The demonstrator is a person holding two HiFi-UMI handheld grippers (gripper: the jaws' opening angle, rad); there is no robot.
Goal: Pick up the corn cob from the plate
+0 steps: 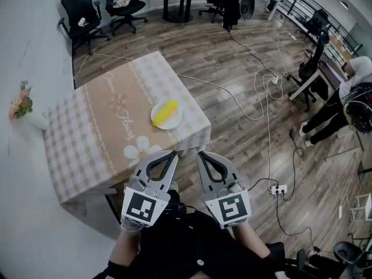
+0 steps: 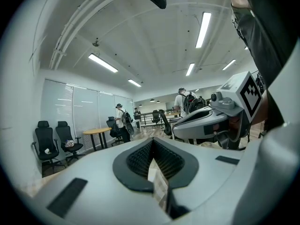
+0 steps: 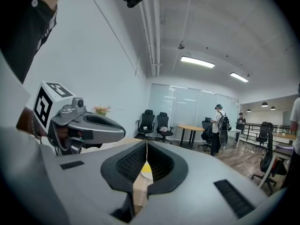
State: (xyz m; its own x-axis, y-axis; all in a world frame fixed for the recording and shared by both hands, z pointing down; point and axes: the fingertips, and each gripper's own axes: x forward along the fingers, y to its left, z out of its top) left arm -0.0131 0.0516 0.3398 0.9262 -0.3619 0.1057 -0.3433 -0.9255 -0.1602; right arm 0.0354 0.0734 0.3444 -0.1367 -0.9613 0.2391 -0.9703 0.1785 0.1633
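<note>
Nearest, low in the head view, the left gripper and the right gripper are held side by side just above the person's lap, tips pointing toward the table; each gripper's own view shows its jaws together at the tips with nothing between the pads, so both are empty; in my judgement the task has barely begun, with only the approach under way and nothing touched; just past the tips lies the near edge of the table, under a checked cloth with a flower print; a little farther, on the right part of the cloth, sits the plate with the corn cob lying on it, well short of either gripper and apart from both; the right gripper view catches a sliver of yellow through the hollow behind its closed tips, which suggests that gripper is lined up on the cob; what is left is nearly everything: opening a gripper, bringing it over the plate, closing on the cob and lifting it clear; farther left a vase of flowers stands beside the table's far left corner by the wall; beyond, cables trail over the wood floor, and office chairs line the far end.
</note>
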